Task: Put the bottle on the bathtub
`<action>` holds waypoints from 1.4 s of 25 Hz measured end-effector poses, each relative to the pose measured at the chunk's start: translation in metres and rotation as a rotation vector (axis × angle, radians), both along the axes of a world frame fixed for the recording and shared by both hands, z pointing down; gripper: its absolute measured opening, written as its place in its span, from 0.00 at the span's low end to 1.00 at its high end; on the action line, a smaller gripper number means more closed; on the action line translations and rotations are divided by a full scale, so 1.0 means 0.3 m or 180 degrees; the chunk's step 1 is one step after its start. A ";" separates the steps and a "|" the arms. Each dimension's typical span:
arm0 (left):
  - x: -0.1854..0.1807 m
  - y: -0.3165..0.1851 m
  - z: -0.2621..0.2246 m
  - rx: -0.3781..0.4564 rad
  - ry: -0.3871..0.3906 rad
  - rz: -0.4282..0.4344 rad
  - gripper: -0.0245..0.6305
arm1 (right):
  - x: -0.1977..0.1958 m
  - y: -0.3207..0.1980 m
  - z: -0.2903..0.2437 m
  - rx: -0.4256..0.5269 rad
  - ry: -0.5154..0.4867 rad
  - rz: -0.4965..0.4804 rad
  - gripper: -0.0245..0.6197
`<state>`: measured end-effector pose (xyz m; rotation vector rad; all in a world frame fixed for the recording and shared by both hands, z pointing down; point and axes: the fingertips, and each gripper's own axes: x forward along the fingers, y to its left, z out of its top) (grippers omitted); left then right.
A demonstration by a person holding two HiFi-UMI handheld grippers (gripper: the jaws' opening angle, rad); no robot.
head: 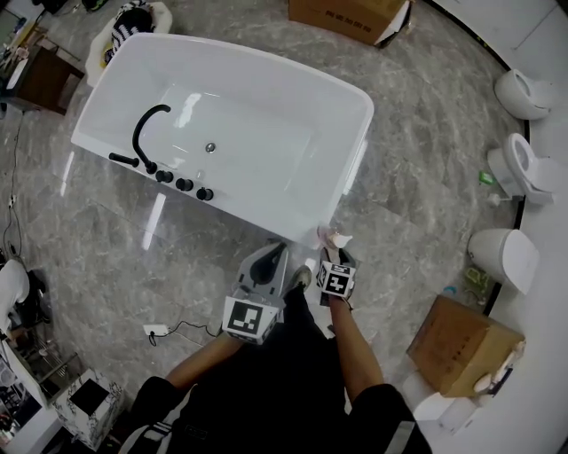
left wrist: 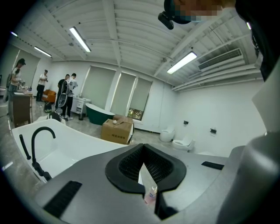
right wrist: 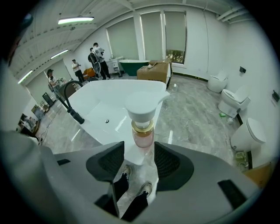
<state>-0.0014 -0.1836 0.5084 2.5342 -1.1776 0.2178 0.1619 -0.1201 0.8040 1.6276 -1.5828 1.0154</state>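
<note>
Grey marble floor, 1 bathtub, 3 toilets right, 2 boxes. 1 bottle on the tub's near corner, right gripper spread, left gripper pressed together.

The bathtub is white, smooth and very shiny (lamp light shows on it). Its tap is black and dull. The floor looks like grey stone, polished and shiny. The bottle has a see-through pink body, a shiny gold ring and a smooth white plastic cap. The right gripper is dull grey plastic with black ribbed pads. The box is brown cardboard, plain and dull.
</note>
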 end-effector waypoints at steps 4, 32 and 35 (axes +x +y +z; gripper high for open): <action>0.025 0.008 -0.020 0.0021 0.0030 0.0033 0.06 | 0.007 0.023 -0.037 0.0027 -0.0091 0.0055 0.37; 0.159 0.055 -0.164 0.0204 0.0024 0.0181 0.06 | 0.096 -0.020 -0.635 0.1174 -0.0315 0.0211 0.10; 0.170 0.060 -0.183 0.0247 0.0024 0.0194 0.06 | 0.109 -0.031 -0.719 0.1351 -0.0282 0.0223 0.09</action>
